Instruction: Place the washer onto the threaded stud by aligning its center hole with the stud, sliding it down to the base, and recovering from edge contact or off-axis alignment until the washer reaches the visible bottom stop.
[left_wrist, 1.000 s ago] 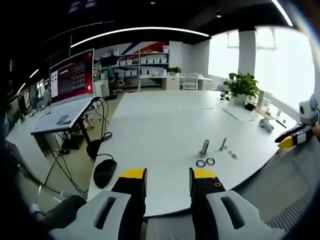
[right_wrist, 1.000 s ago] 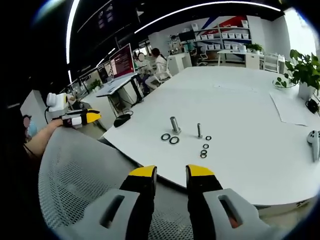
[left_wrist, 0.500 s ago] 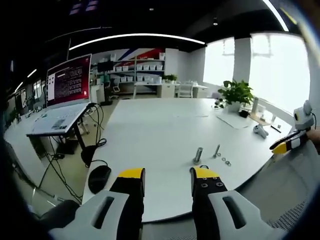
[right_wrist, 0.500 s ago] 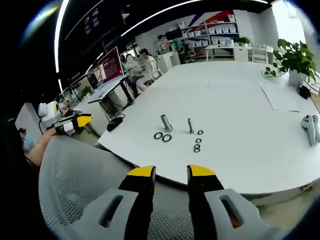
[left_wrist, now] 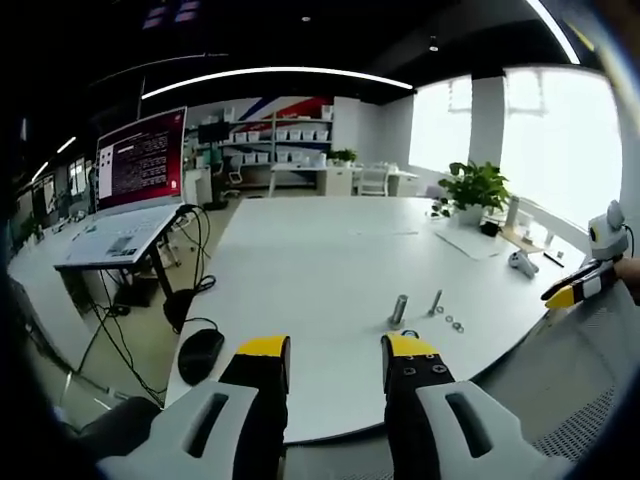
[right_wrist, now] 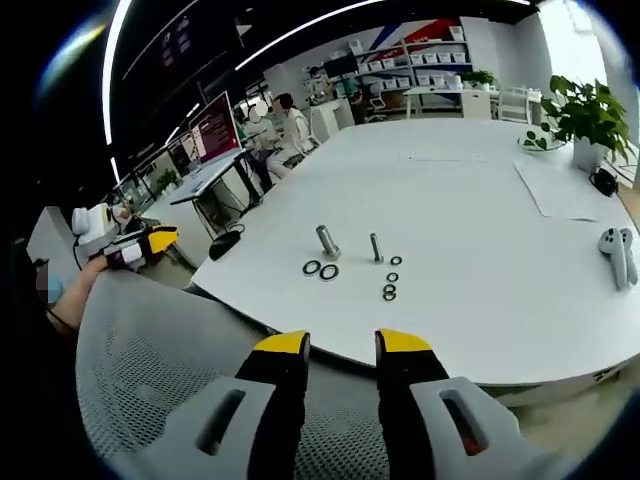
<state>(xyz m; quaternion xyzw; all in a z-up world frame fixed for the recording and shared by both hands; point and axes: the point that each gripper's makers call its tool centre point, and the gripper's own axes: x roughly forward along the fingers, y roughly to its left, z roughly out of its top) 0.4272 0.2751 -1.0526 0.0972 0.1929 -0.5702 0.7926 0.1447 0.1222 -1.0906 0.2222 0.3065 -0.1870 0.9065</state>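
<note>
On the white table stand a thick bolt and a thinner threaded stud. Two larger washers lie in front of the bolt, and three small washers lie beside the stud. My right gripper hangs open and empty over a mesh chair back, short of the table edge. My left gripper is open and empty too, well back from the bolt and stud. Each gripper shows at the edge of the other's view: the right gripper and the left gripper.
A grey mesh chair back lies between my right gripper and the table. White controllers, a paper sheet and a potted plant sit at the table's far right. A black mouse, cables and a monitor desk stand to the left.
Both views have shifted with the hands; the left view has drawn back from the table so the bolt and stud look smaller. Nothing on the table has moved. Both grippers stay open.
</note>
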